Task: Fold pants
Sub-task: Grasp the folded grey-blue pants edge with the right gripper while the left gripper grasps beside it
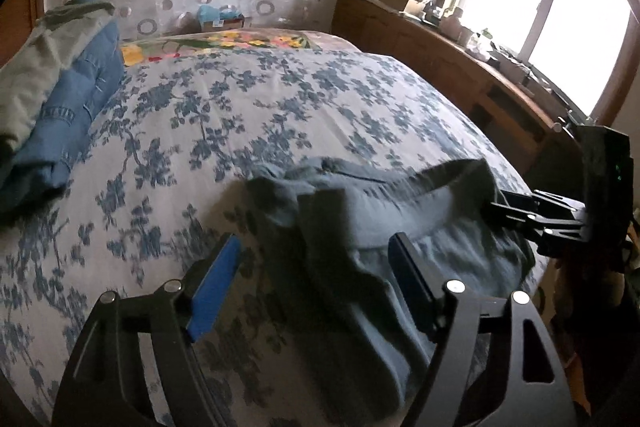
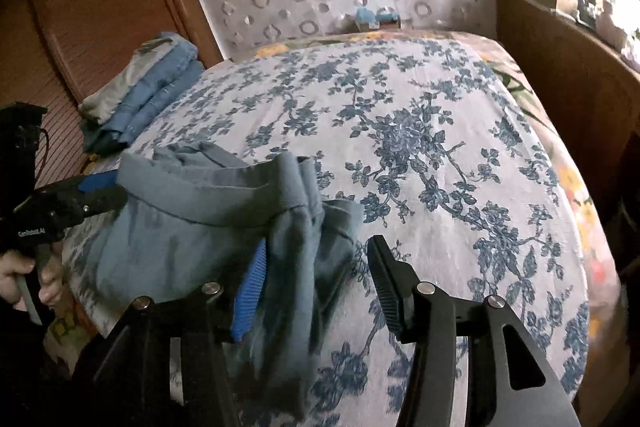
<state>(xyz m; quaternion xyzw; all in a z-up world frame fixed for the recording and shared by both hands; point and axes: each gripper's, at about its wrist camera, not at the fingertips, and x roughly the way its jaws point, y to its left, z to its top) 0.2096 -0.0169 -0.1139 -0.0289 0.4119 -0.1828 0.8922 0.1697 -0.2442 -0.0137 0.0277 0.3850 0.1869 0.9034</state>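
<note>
Grey-blue pants (image 1: 360,227) lie bunched at the near edge of the bed, waistband up; they also show in the right wrist view (image 2: 208,227). My left gripper (image 1: 316,279) is open, its jaws wide apart with the left end of the waistband between them. My right gripper (image 2: 316,279) is open too, with the bunched right end of the pants lying between its fingers, against the blue pad (image 2: 250,295). Each gripper shows in the other's view, at the opposite end of the waistband: the right (image 1: 520,215), the left (image 2: 96,191).
The bed has a white cover with blue flowers (image 2: 420,147). A stack of folded blue and grey clothes (image 1: 60,99) sits at the far left of the bed. A wooden cabinet (image 1: 460,67) with clutter stands on the right under the window.
</note>
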